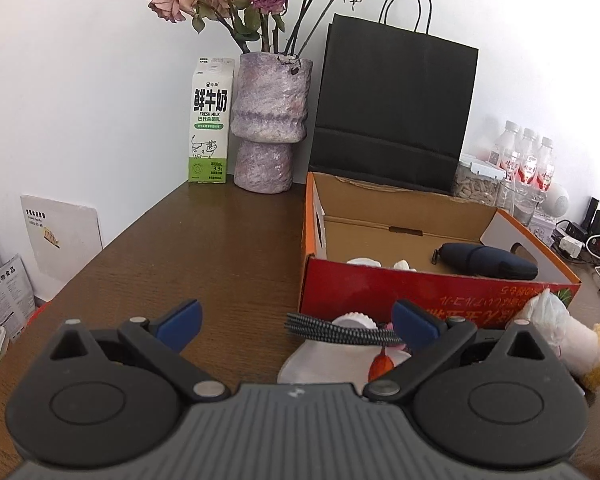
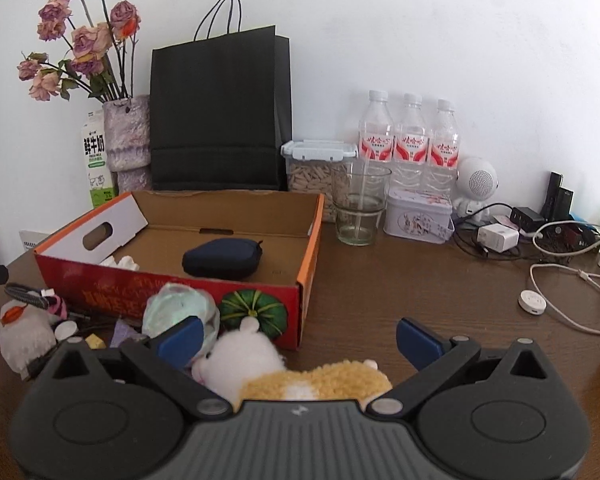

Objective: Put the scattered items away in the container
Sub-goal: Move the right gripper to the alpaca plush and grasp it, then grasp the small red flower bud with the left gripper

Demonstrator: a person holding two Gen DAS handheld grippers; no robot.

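Note:
The container is an open red and orange cardboard box point(image 1: 380, 292) point(image 2: 172, 288) on the brown table. A dark blue zip pouch point(image 1: 486, 261) point(image 2: 222, 259) and small white items point(image 2: 124, 263) lie inside. Loose items lie in front of the box: a white plush with an orange patch point(image 1: 332, 360) point(image 2: 20, 332), a braided grey cable point(image 1: 340, 330) point(image 2: 24, 295), a wad of plastic point(image 2: 180, 310) point(image 1: 548, 312), and a white and tan plush hamster point(image 2: 284, 372) point(image 1: 596, 360). My left gripper point(image 1: 296, 322) is open above the white plush. My right gripper point(image 2: 300, 340) is open around the hamster.
At the back stand a milk carton point(image 1: 209, 120), a purple vase with dried roses point(image 1: 270, 120), a black paper bag point(image 1: 396, 108) point(image 2: 220, 120), three water bottles point(image 2: 410, 136), a glass point(image 2: 360, 208), a tin point(image 2: 418, 218), a speaker point(image 2: 476, 184) and chargers with cables point(image 2: 572, 292).

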